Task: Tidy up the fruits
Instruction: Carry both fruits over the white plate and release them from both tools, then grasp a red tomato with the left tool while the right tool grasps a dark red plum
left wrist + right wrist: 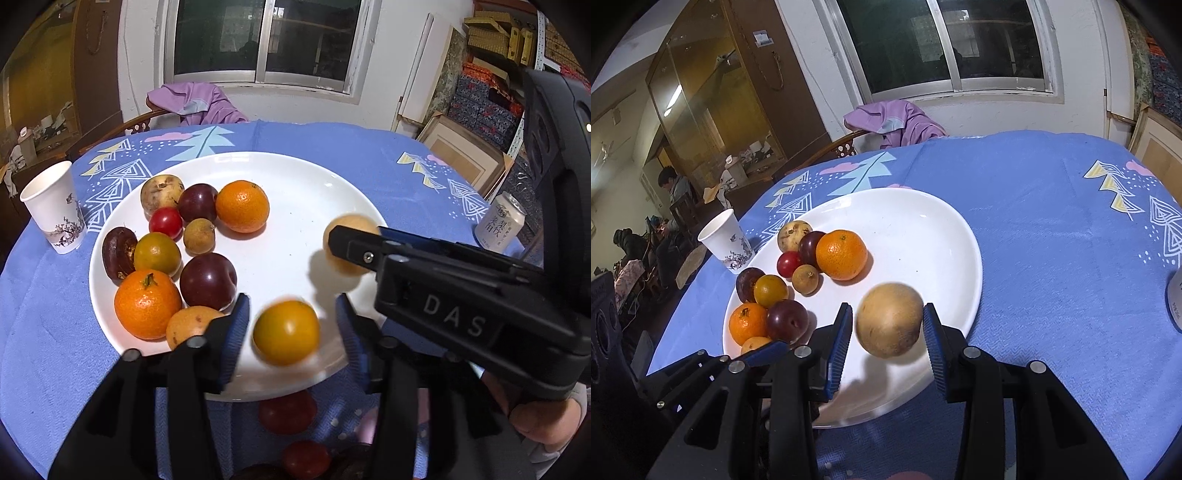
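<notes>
Yellow tomato (286, 332), blurred, sits free between left gripper (291, 328) jaws, apart, over white plate (306, 192) near edge. Right gripper (888, 326) jaws clamp tan round fruit (889, 319) (plate's right side). Other fruits cluster left.

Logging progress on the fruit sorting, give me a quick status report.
Left gripper open, yellow-orange fruit loose between pads over plate. Right gripper shut on tan round fruit. Nothing blocking.
</notes>
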Tool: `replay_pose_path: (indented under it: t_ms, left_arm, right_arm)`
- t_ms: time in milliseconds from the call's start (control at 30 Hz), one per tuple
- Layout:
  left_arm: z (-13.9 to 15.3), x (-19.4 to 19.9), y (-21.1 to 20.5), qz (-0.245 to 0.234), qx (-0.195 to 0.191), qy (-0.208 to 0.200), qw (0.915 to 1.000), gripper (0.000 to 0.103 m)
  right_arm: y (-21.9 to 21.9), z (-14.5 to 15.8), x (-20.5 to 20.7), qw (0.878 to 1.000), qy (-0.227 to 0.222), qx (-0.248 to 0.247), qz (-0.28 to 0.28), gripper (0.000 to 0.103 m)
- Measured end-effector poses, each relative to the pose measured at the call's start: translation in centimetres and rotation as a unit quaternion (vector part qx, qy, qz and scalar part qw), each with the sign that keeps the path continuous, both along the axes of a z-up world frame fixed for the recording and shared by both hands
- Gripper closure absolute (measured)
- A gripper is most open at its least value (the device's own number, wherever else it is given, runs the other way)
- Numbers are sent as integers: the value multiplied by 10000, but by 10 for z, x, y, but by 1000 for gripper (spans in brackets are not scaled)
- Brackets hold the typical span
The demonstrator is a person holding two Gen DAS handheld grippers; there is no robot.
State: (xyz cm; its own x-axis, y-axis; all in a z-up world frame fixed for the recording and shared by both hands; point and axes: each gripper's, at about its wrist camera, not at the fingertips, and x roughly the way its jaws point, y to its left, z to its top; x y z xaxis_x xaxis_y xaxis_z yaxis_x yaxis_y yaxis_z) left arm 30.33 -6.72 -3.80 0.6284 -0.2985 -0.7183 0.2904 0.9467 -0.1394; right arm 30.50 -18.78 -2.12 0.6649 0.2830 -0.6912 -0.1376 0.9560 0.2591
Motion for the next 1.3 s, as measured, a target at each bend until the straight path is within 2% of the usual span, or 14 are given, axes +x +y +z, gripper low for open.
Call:
replay_pose_path:
  t_ms: [100, 333, 500, 600, 700, 767, 900, 1033, 1133, 1233, 1300]
  left_arm:
    - [1, -1, 1, 8, -9, -35, 10000, 47]
    - [10, -2, 13, 132, -240, -93, 9996, 47]
    - [27, -13, 31, 301, -295, -255, 9988, 47]
    - [40, -31, 51, 538, -246, -456, 9972, 29]
    - [40, -59, 75, 728, -223, -510, 9958, 27]
    - [34, -77, 89, 821, -265, -456, 9952, 27]
    - [15, -107, 107, 1004, -79, -335, 9944, 27]
    - [-5, -125, 109, 1059, 213, -200, 9939, 27]
    - [-8, -124, 104, 971, 301, -201, 9946, 27]
    - [-10, -115, 94, 907, 405, -154, 9949, 26]
    - [-8, -104, 89, 837, 284, -67, 9961, 26]
  right_arm:
    - [-2, 3, -1, 10000, -43, 59, -1, 63]
    - [-7, 15, -5, 9997, -219, 117, -75, 63]
    - [-11, 43, -26, 9985, -476, 237, -88, 63]
    - [-12, 61, -54, 9975, -637, 298, 30, 61]
    - [-11, 69, -92, 9965, -787, 213, 157, 52]
    - [-13, 67, -115, 9963, -835, 111, 173, 44]
    - [-26, 45, -151, 9968, -781, 125, 105, 41]
    - [-44, 13, -156, 9989, -296, 356, -58, 39]
    - [-53, 10, -151, 9985, -278, 413, -207, 38]
    - [-58, 11, -150, 9981, -313, 433, -299, 31]
    - [-60, 9, -147, 9979, -253, 504, -313, 30]
